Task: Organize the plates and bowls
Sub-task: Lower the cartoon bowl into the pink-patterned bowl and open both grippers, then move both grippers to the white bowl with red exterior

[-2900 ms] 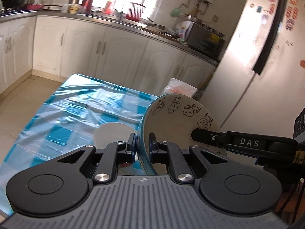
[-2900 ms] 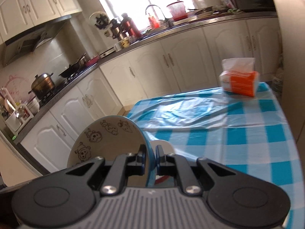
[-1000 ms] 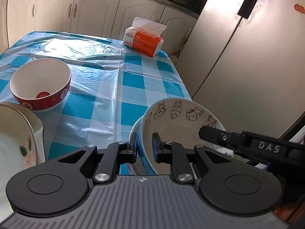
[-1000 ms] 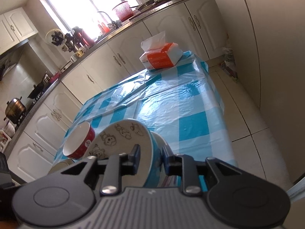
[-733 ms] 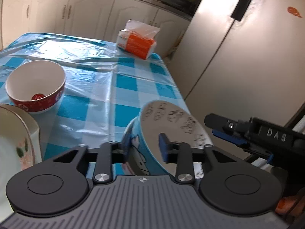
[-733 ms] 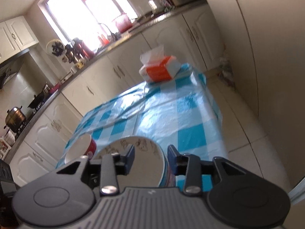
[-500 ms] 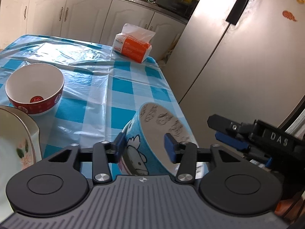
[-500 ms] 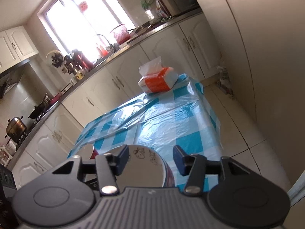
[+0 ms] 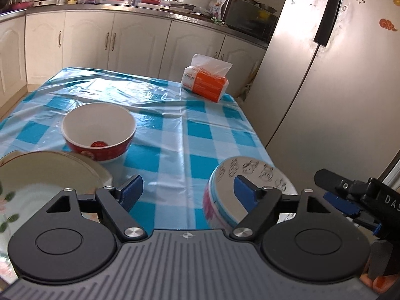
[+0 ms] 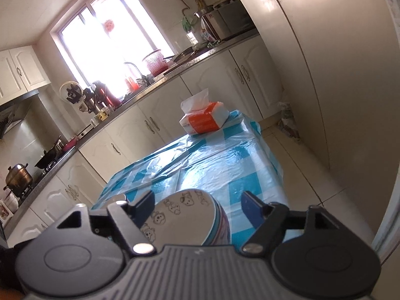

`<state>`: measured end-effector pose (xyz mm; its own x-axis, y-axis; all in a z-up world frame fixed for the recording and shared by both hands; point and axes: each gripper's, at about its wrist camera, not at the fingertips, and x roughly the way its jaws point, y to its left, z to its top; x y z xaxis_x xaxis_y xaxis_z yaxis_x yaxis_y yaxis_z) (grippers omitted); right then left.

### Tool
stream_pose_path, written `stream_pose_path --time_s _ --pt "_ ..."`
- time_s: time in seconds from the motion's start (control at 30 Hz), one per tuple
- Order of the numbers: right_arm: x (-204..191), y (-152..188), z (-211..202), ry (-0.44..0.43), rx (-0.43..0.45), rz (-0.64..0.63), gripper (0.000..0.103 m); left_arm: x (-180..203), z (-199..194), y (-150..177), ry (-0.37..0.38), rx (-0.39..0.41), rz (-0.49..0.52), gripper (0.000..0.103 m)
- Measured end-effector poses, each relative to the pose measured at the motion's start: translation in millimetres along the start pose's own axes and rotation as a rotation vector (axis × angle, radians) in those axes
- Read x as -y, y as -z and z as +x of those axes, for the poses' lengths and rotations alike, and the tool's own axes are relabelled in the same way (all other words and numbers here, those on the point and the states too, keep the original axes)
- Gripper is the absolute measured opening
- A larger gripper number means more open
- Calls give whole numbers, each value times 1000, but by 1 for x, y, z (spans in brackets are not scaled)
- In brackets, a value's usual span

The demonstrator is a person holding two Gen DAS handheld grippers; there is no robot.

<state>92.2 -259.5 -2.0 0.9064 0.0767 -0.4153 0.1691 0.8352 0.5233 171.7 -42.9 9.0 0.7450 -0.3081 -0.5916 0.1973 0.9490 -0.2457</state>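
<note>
A cartoon-printed bowl (image 9: 225, 195) with a blue and pink outside sits on the blue checked tablecloth (image 9: 200, 135) near its right front corner; it also shows in the right wrist view (image 10: 185, 220). My left gripper (image 9: 187, 190) is open, its right finger over the bowl's rim. My right gripper (image 10: 197, 205) is open, with the bowl between its fingers and free of them. A red bowl with a white inside (image 9: 98, 131) stands left of centre. A floral plate (image 9: 37, 187) lies at the front left.
An orange and white tissue pack (image 9: 206, 83) sits at the table's far right corner. The fridge (image 9: 337, 87) stands close to the table's right edge. White cabinets and a cluttered counter (image 9: 125, 7) run behind.
Both grippers carried the cartoon bowl down onto the table, then opened and let go of it. Both have drawn back a little with the jaws wide.
</note>
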Motion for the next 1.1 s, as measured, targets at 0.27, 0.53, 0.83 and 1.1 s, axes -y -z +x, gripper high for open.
stream_pose_path --time_s 0.27,0.53,0.83,1.1 --pt "-3 15 -6 31 8 -13 84 -10 -16 18 -19 -12 3 102" --pt "-7 30 -16 48 -3 -26 88 -30 -39 39 -11 -33 -31 103" --pt "-16 45 -28 41 -9 -27 90 -68 -86 62 -58 -10 -57 103" --pt "-42 61 -32 30 -34 -73 92 -110 -117 66 -101 12 -119 103"
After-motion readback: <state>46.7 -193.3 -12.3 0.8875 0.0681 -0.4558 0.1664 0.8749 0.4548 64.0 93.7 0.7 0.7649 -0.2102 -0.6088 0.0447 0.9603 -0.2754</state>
